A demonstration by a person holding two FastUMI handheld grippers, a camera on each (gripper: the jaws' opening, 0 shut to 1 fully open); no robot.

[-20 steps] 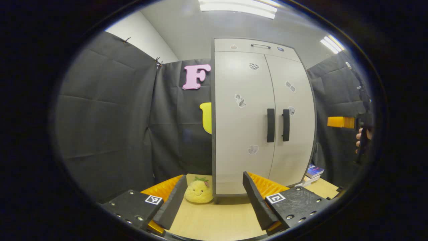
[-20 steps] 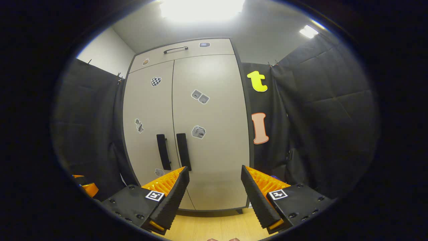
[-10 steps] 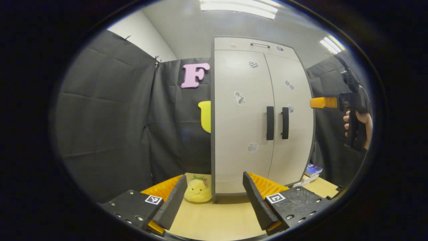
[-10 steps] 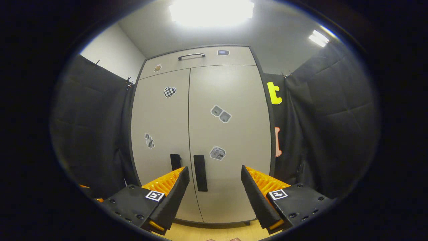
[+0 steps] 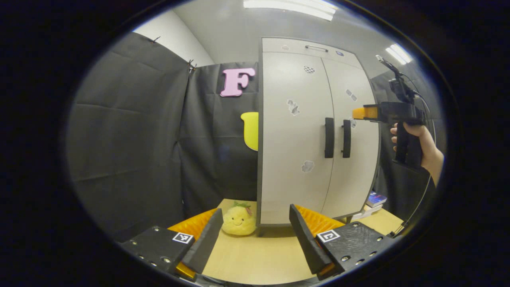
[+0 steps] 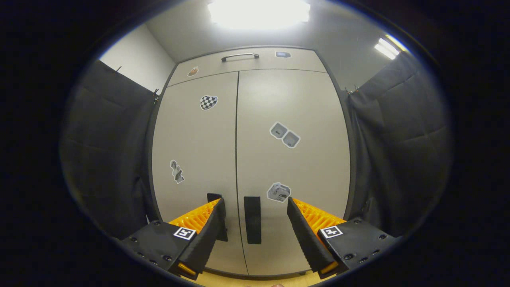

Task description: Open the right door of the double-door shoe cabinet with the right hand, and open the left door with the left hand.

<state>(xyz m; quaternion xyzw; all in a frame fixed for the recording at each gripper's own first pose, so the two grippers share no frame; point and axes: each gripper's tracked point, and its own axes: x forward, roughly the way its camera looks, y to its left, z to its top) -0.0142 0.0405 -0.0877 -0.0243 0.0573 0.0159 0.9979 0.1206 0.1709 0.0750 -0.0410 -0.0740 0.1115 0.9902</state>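
The tall white shoe cabinet (image 5: 295, 131) has both doors closed, each with a black vertical handle by the centre seam. In the right gripper view the right door's handle (image 6: 252, 219) stands between my open right gripper's fingers (image 6: 255, 223), still ahead of them. The left door's handle (image 6: 215, 197) shows partly behind the left finger. In the left gripper view my left gripper (image 5: 255, 235) hangs open low over the wooden table, well short of the left handle (image 5: 329, 137). There the right gripper (image 5: 360, 113), held by a hand (image 5: 418, 139), hovers by the right handle (image 5: 346, 138).
A yellow plush toy (image 5: 238, 222) sits on the wooden table (image 5: 255, 259) beside the cabinet's lower left corner. A book (image 5: 374, 198) and a white item lie at the cabinet's right foot. A drawer with a metal handle (image 6: 240, 56) tops the cabinet.
The right gripper has risen and moved in toward the cabinet; the right handle now sits between its fingers. The left gripper's view has shifted slightly.
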